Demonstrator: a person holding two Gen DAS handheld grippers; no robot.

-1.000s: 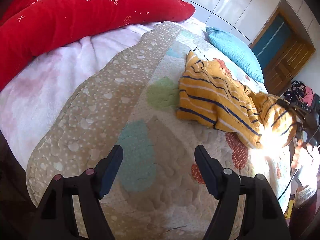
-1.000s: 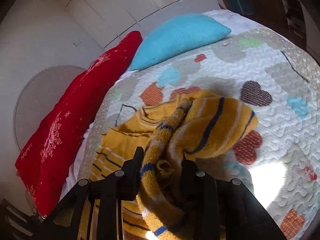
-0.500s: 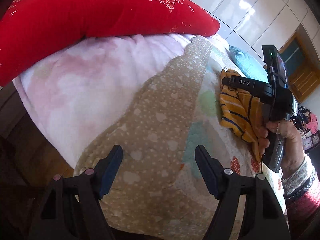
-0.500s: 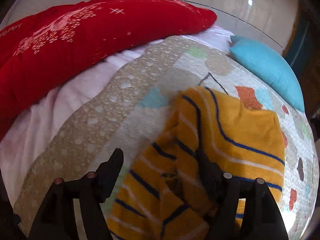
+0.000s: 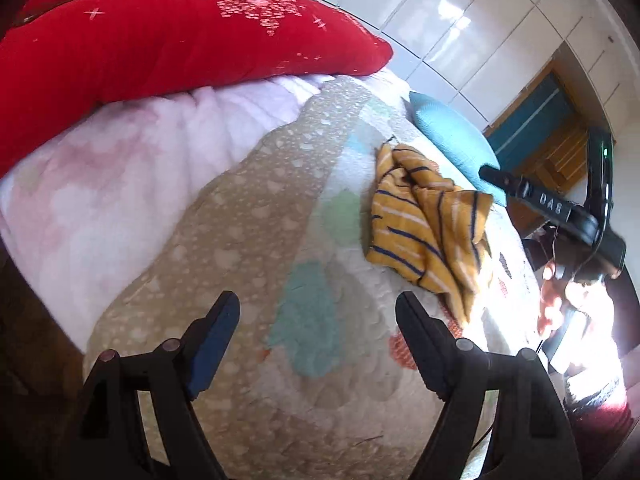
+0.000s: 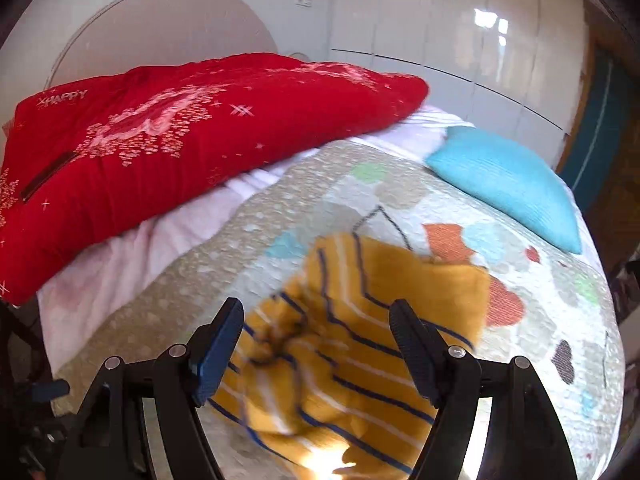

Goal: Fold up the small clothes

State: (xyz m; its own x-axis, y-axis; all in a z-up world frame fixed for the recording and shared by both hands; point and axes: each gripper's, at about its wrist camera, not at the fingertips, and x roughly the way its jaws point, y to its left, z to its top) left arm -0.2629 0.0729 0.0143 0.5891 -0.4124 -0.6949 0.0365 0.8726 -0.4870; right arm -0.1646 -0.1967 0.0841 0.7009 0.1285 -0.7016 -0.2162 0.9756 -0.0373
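Observation:
A small yellow garment with navy and white stripes (image 5: 428, 232) lies crumpled on the patterned quilt (image 5: 256, 240) of a bed. In the right wrist view the garment (image 6: 360, 344) lies just below and ahead of my right gripper (image 6: 316, 340), which is open and empty above it. My left gripper (image 5: 318, 340) is open and empty, hovering over the quilt near the bed's edge, well short of the garment. The right gripper's body (image 5: 560, 212) shows at the right of the left wrist view, beyond the garment.
A big red pillow (image 6: 180, 136) lies along the far left side on a pale pink blanket (image 5: 100, 184). A turquoise cushion (image 6: 508, 184) rests at the far end. White wardrobe doors (image 6: 460, 40) and a wooden door (image 5: 548, 136) stand behind.
My right gripper has let go of the garment and opened; the garment dropped in a heap on the quilt. The left gripper swung around but stayed open.

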